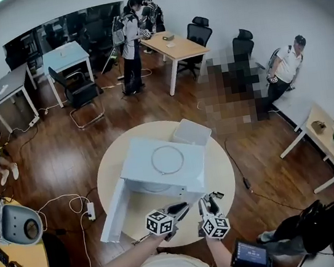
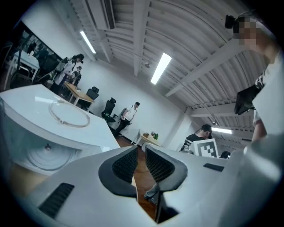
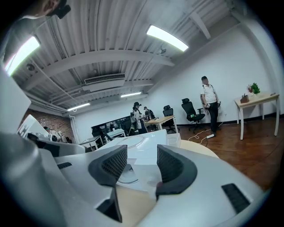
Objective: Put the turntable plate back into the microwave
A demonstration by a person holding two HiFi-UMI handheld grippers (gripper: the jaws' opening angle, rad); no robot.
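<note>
Both empty, left gripper (image 2: 141,162), right gripper (image 3: 142,162), microwave (image 1: 139,165)

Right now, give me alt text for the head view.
Seen from above, a white microwave sits on a round table with its door swung open and a thin ring lying on top. The left gripper and right gripper hover empty at the table's near edge.

Ahead of the left gripper (image 1: 177,209) and right gripper (image 1: 208,202), dark wooden floor (image 1: 67,169) carries desks (image 1: 182,45) and black office chairs (image 1: 197,34).
</note>
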